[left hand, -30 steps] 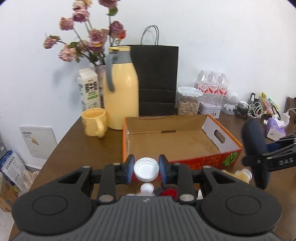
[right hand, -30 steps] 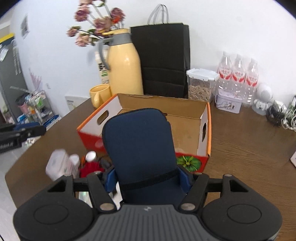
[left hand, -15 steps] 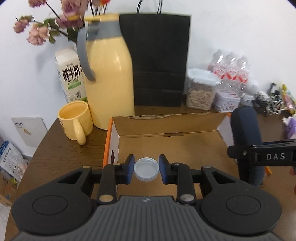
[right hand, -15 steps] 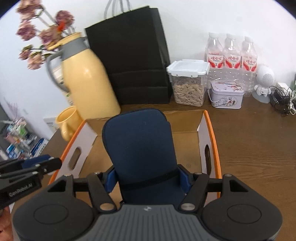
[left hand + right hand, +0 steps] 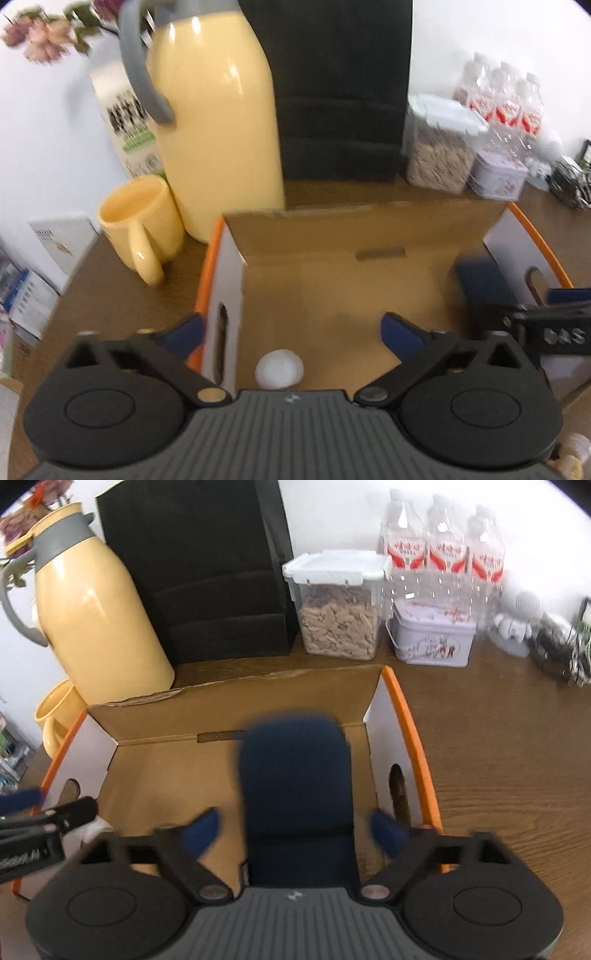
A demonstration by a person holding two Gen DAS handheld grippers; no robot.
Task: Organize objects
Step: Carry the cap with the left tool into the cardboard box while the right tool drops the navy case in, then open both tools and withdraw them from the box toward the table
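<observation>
An open cardboard box with orange rims [image 5: 369, 236] [image 5: 236, 698] sits on the brown table. My left gripper [image 5: 291, 332] is open above the box's left part. A white bottle with a round cap [image 5: 279, 370] is loose below it inside the box. My right gripper [image 5: 295, 829] is open over the box's right part. A dark blue pouch [image 5: 295, 790] is between its fingers, free of the pads, inside the box. The pouch also shows at the right in the left wrist view [image 5: 480, 284].
Behind the box stand a yellow thermos jug [image 5: 214, 122], a yellow mug [image 5: 136, 221], a milk carton [image 5: 125, 122], a black paper bag [image 5: 199, 568], a clear jar of seeds [image 5: 338, 605], a tin [image 5: 432, 635] and water bottles [image 5: 443, 550]. Small items lie at lower right [image 5: 569, 454].
Both grippers moved forward over the box and opened. The left let go of the white-capped bottle, the right let go of the blue pouch; both now sit in the box.
</observation>
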